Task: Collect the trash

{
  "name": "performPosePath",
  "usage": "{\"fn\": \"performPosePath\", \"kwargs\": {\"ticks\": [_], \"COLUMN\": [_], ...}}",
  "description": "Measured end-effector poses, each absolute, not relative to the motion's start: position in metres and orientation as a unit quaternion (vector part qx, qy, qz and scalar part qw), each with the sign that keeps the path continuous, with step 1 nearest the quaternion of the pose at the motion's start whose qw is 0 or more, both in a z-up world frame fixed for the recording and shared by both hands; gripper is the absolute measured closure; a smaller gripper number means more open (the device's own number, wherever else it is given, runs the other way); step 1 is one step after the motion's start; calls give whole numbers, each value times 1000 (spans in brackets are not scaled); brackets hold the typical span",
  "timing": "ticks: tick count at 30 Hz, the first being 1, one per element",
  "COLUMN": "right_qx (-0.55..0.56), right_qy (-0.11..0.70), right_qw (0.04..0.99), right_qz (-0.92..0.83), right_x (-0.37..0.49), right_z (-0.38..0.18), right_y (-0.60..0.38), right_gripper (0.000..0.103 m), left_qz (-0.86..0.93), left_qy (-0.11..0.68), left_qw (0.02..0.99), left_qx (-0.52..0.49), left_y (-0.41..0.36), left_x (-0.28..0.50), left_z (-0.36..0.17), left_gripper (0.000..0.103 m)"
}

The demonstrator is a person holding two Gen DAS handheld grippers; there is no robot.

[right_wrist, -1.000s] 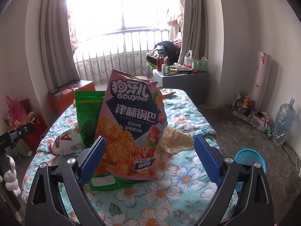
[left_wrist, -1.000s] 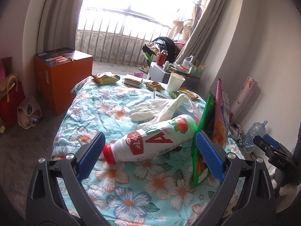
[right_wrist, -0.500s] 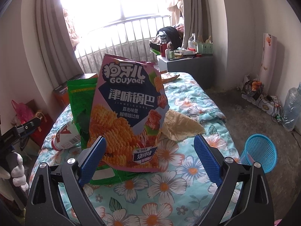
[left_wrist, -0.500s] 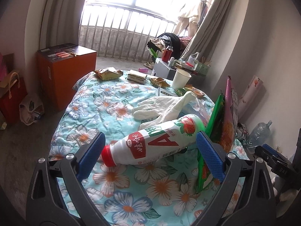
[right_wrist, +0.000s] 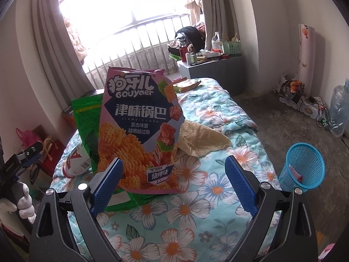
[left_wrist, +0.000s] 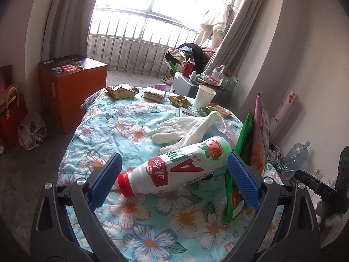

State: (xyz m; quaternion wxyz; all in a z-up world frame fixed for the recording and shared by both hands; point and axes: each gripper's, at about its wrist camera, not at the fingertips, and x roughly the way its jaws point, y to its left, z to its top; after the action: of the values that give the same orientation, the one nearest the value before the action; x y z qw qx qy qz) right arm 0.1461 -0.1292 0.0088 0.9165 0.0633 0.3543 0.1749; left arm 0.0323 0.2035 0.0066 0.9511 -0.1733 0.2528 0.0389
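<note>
A white drink bottle [left_wrist: 176, 170] with a red cap lies on its side on the flowered bedspread [left_wrist: 122, 126]. My left gripper [left_wrist: 174, 181] is open just in front of it, its blue pads either side of the bottle without touching. A pink snack bag [right_wrist: 139, 131] stands upright with a green snack bag [right_wrist: 87, 118] behind it. My right gripper [right_wrist: 172, 185] is open just short of the pink bag's lower edge. Both bags show edge-on in the left wrist view, the pink bag [left_wrist: 260, 131] beside the green bag [left_wrist: 244, 139]. A blue mesh bin [right_wrist: 302, 167] stands on the floor to the right.
A white glove [left_wrist: 185, 128], a paper cup [left_wrist: 204, 96] and several small wrappers [left_wrist: 121, 90] lie farther up the bed. A crumpled tan paper [right_wrist: 200, 138] sits behind the pink bag. An orange box [left_wrist: 69, 87] stands left of the bed. A grey cabinet [right_wrist: 209, 72] stands beyond the bed.
Both grippers have drawn back and risen slightly, so the bottle and bags sit a little lower and farther. Nothing was gripped or moved on the bed.
</note>
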Motion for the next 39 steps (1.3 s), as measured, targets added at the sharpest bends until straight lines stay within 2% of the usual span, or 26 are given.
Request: {"fn": "performPosePath", "kwargs": {"ticks": [7,13,20,28,33,39], "right_qx": [89,90,98,124,130,132], "right_qy": [354,356,362,365,373,380], "right_qw": [914,913,912,910,907,904], "right_qz": [177,175,164,150,148,143], "right_x": [157,165,183,202,207,209], "right_z": [12,14,16,16,9,4], "right_y": [-140,-145,-151,-161,-164,-170], "right_gripper": [12,12,12,14,14,14], "left_qz": [5,-23,-18,-137,-157,-180], "left_qy": [241,249,332,386,431,439], "left_qw": [957,951,925,890,878,876], "left_qx": [-161,-183,-182,-201,-132,-90], "left_y": [200,217,245,231,211,204], "left_x": [39,75,150,206,235,253], "left_z": [14,25,33,25,0,-12], "left_gripper": [10,11,28,29,30,31]}}
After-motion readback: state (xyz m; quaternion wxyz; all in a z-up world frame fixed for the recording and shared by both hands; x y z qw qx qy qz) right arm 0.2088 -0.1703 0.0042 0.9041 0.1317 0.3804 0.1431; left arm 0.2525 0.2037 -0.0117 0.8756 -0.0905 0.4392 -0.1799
